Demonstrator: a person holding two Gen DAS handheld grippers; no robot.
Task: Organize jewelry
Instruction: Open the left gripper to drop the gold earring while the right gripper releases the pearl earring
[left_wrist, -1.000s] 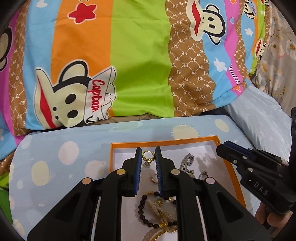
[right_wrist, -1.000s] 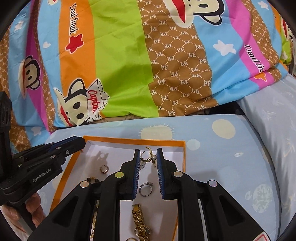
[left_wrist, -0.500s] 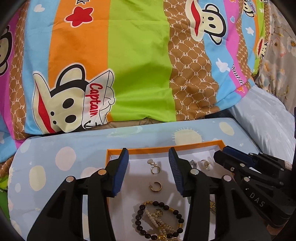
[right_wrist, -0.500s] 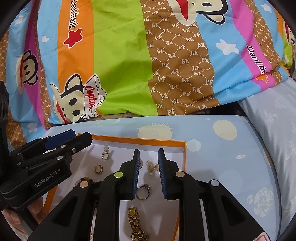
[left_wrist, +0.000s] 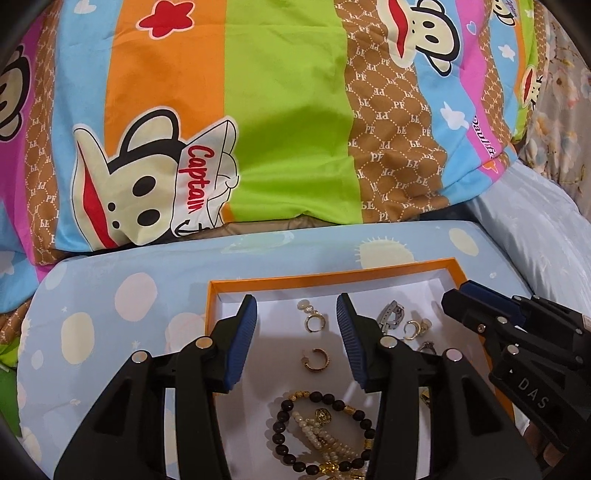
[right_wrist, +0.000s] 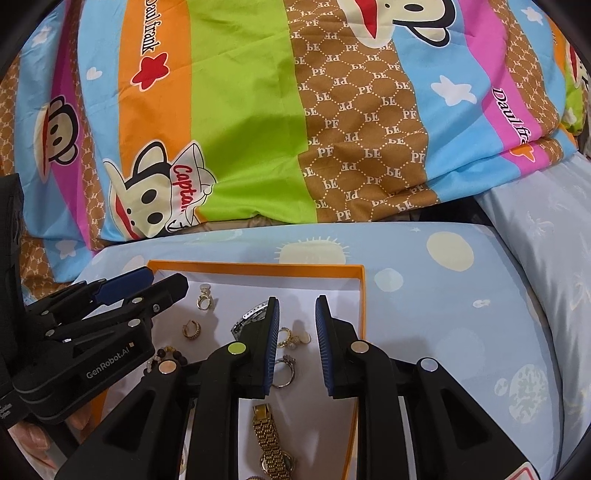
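An orange-rimmed white tray (left_wrist: 332, 275) lies on the blue sheet and holds jewelry. In the left wrist view a pearl-drop gold earring (left_wrist: 313, 319), a gold hoop earring (left_wrist: 316, 360) and a dark bead bracelet (left_wrist: 323, 432) lie inside. My left gripper (left_wrist: 295, 306) is open and empty above the earrings. In the right wrist view my right gripper (right_wrist: 295, 306) is open and empty over a gold pearl earring (right_wrist: 293, 336), a silver ring (right_wrist: 284, 371) and a gold watch (right_wrist: 271, 443). A silver clasp piece (right_wrist: 247, 319) lies left of its fingers.
A bright cartoon-print duvet (left_wrist: 280, 122) is piled behind the tray. A pale blue pillow (right_wrist: 546, 266) lies to the right. The tray (right_wrist: 364, 295) also shows in the right wrist view, on the dotted blue sheet (left_wrist: 110, 295).
My left gripper has opened, released the pearl-drop earring into the tray and pulled back. My right gripper has opened a little wider and drawn back; the gold pearl earring now lies on the tray.
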